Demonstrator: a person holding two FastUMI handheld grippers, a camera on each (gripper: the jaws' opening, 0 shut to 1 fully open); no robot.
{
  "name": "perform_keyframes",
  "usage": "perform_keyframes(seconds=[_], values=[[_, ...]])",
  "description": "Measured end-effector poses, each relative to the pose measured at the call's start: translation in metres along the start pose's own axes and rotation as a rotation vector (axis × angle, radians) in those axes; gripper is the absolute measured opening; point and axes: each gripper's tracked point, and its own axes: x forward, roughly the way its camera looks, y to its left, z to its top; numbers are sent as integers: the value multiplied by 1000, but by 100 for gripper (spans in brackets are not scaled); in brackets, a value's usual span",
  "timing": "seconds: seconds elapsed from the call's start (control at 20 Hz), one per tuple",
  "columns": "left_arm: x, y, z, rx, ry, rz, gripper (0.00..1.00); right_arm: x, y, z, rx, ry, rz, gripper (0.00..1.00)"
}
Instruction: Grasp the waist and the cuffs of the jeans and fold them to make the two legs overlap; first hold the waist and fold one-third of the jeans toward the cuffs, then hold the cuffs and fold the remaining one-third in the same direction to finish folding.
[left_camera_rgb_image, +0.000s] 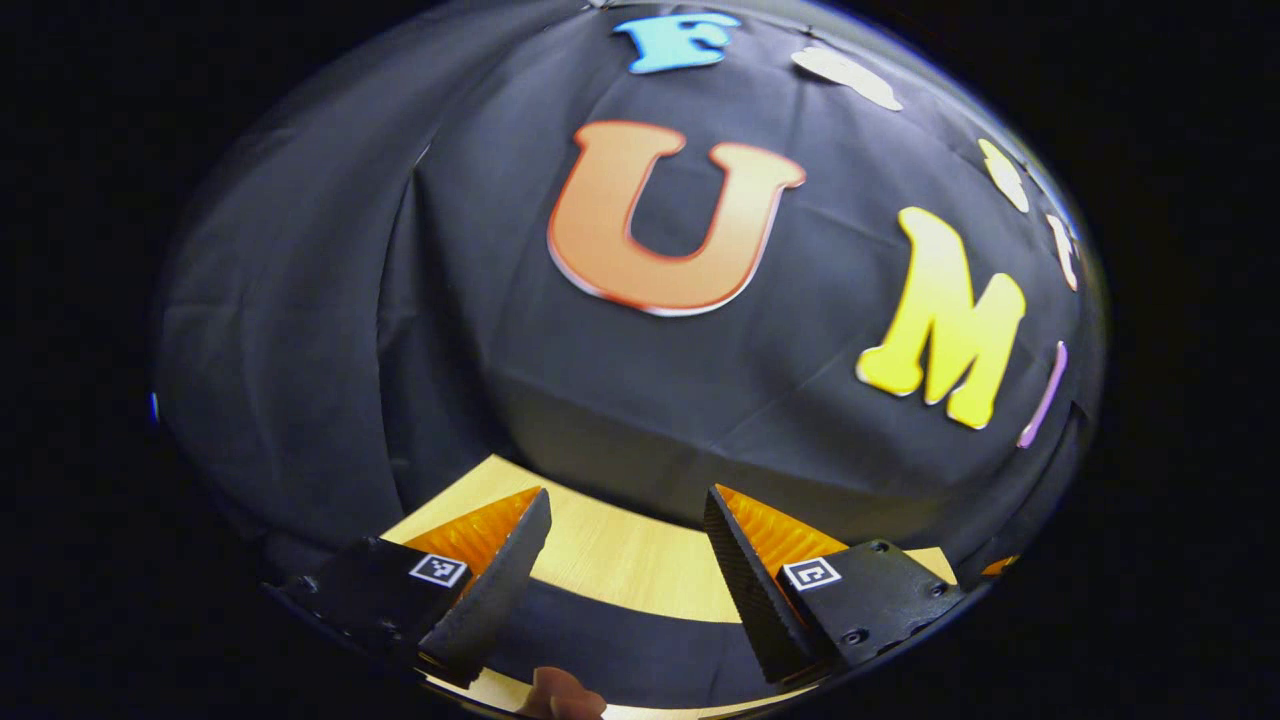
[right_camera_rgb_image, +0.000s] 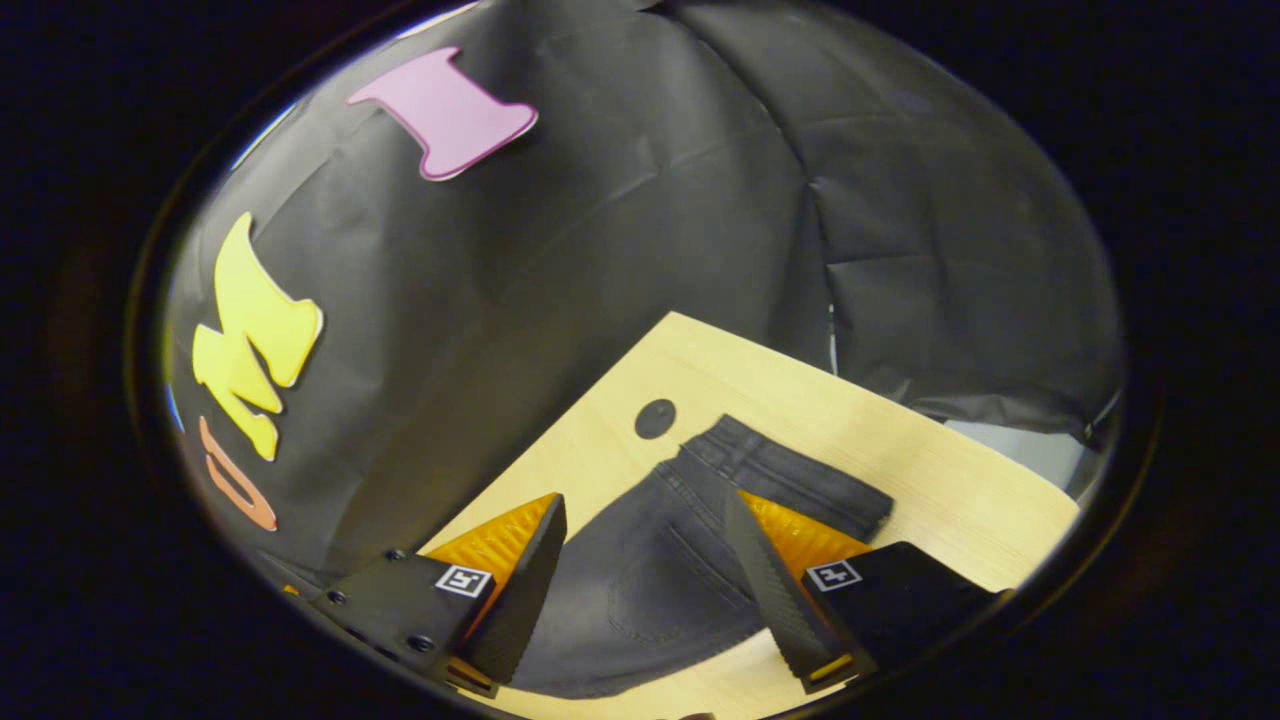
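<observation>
Currently we hold both grippers, left gripper (left_camera_rgb_image: 625, 560) and right gripper (right_camera_rgb_image: 645, 570), spread above the jeans (right_camera_rgb_image: 650, 570) on the table (right_camera_rgb_image: 960, 490), ready to grasp.

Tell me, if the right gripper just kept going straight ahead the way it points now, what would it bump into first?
Most likely the jeans. The right gripper is open, and the dark denim near the waist lies between its fingers on the wooden table. How far above them it hangs is unclear.
</observation>
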Motion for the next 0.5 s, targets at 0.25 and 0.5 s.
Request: perform_keyframes(seconds=[0.25, 0.5], values=[[-26, -17, 38, 155, -163, -107, 100, -17, -61, -17, 187, 49, -68, 98], [-47, -24, 51, 205, -225, -172, 98, -11, -96, -42, 276, 99, -115, 98]])
